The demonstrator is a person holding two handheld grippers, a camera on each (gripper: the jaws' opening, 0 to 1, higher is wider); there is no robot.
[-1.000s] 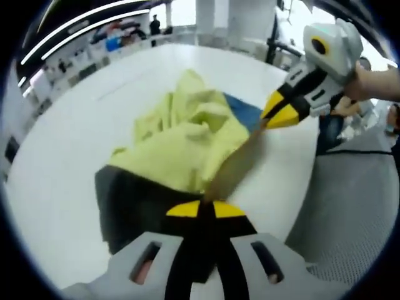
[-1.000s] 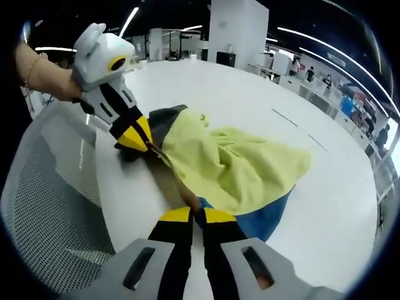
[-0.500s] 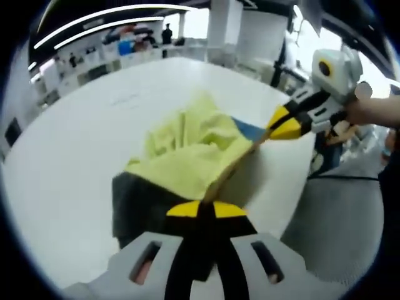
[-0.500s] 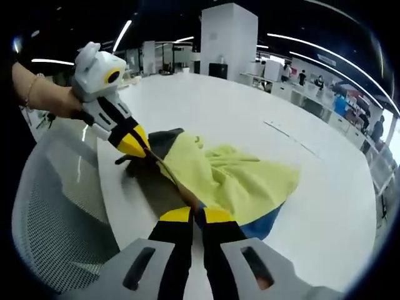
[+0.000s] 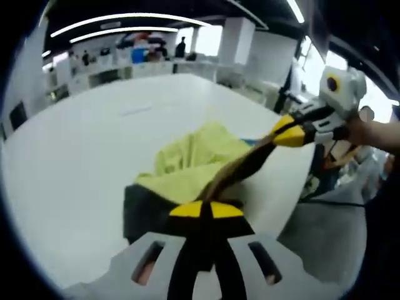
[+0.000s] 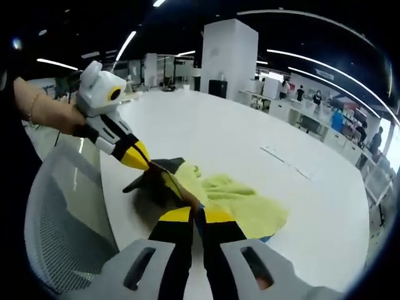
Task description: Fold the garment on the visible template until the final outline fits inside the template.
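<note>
You are pinching garment hem with left gripper, jaws closed on cloth. Right gripper clamping same stretched edge. Garment lying bunched on white table. Blue template mostly hidden underneath. No legible writing.

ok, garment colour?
Mostly pale yellow garment with a dark section; clearest in the right gripper view.

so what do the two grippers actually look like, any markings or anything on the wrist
Both grippers match: a pale grey body, black jaws with yellow tips. The left gripper and the right gripper each have two slots in the grey shell near the base. The hand holding the left one wears a thin bracelet at the wrist.
</note>
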